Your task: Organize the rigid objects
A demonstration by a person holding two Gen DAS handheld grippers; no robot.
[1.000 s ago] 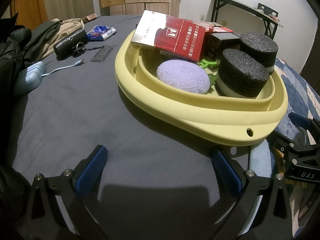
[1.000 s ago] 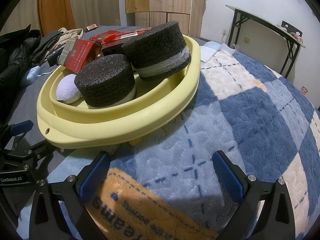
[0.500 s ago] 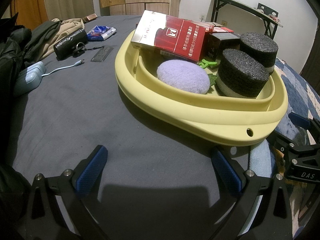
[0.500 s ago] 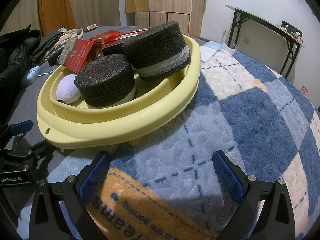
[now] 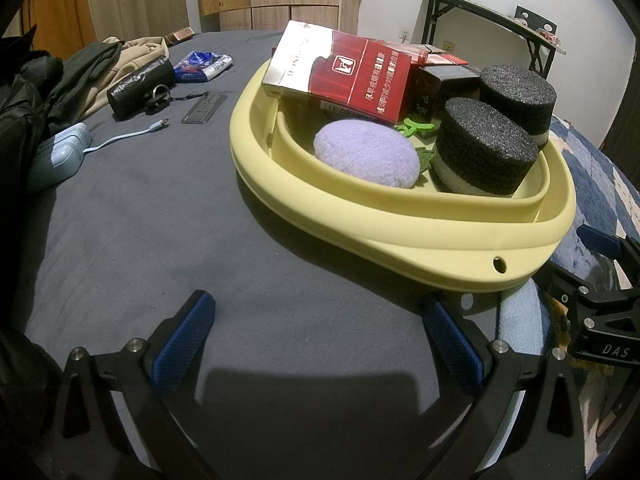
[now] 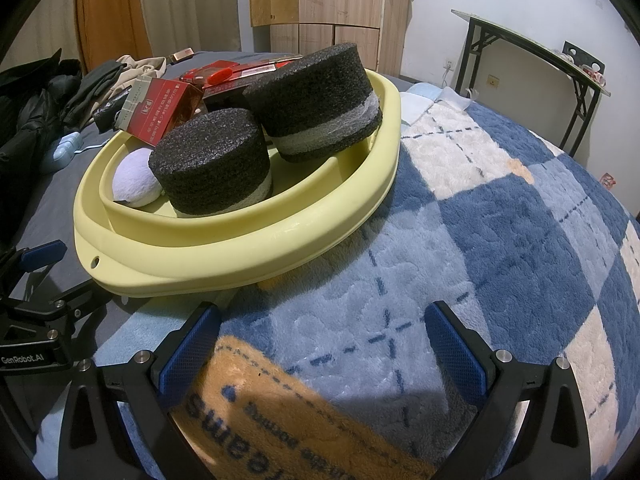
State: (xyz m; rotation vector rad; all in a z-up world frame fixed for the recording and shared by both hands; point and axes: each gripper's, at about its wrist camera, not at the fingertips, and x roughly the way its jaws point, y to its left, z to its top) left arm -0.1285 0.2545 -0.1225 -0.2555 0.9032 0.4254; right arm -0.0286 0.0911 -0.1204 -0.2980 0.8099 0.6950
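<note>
A pale yellow basin [image 5: 400, 240] [image 6: 240, 248] sits on the bed. It holds two black foam cylinders [image 5: 484, 148] [image 6: 212, 168], the second one [image 6: 316, 100] tilted against the rim, a lilac plush pad [image 5: 366, 154], a red carton [image 5: 340, 70] [image 6: 160, 110], dark boxes and a green clip [image 5: 416, 126]. My left gripper [image 5: 320, 340] is open and empty over the grey sheet, short of the basin. My right gripper [image 6: 324, 344] is open and empty over the blue checked blanket, beside the basin.
On the grey sheet at the left lie a black pouch [image 5: 140, 86], a blue packet [image 5: 204, 66], a small dark keyboard [image 5: 204, 108], a pale blue charger with cable [image 5: 60, 156] and clothes [image 5: 80, 68]. A folding table [image 6: 532, 52] stands at the wall.
</note>
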